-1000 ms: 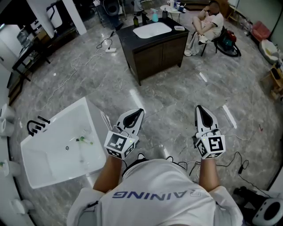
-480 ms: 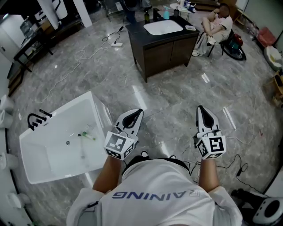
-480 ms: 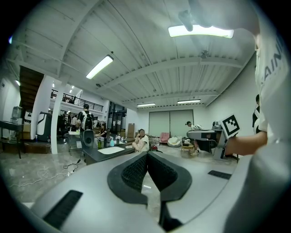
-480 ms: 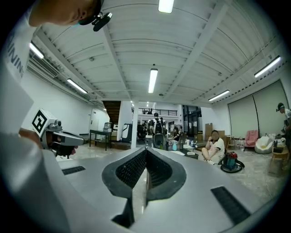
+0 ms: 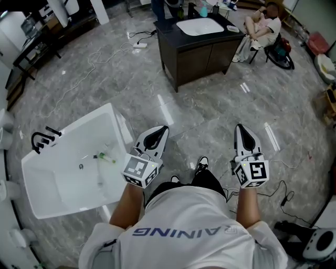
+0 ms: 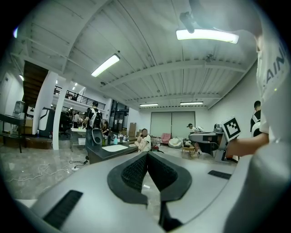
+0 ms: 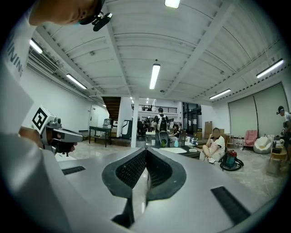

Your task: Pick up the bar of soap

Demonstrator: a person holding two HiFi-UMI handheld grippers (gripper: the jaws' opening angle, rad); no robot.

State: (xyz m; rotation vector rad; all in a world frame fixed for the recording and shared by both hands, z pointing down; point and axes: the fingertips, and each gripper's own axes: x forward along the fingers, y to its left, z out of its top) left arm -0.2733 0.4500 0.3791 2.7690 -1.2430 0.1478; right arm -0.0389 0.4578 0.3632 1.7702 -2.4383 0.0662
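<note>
Grippers, one in each of the person's hands, are held out side by side above the grey marble-patterned floor (image 5: 210, 110), each with a marker cube at its back. The white-and-black left gripper (image 5: 160, 128) has its dark ribbed pads pressed together at the tip, with nothing between them in the left gripper view (image 6: 147, 154). The matching right gripper (image 5: 240, 127) is closed the same way and is empty too (image 7: 145, 150).

Both point towards a dark wooden vanity cabinet (image 5: 194, 55), well apart from them across the floor, with a white inset basin (image 5: 199, 26) in its black top. A teal bottle (image 5: 203, 10) stands at the counter's far edge. A small pale thing (image 5: 231, 29) lies at the counter's right end, just beside the basin; it may be the bar of soap, but it is too small to tell.

To the left, near the left gripper, a big white rectangular washbasin (image 5: 113, 113) sits on the floor with a black tap (image 5: 44, 139) at its far side and a small green item (image 5: 105, 157) inside. A seated person (image 5: 262, 23) is just right of the cabinet. White cables (image 5: 100, 60) trail over the floor.
</note>
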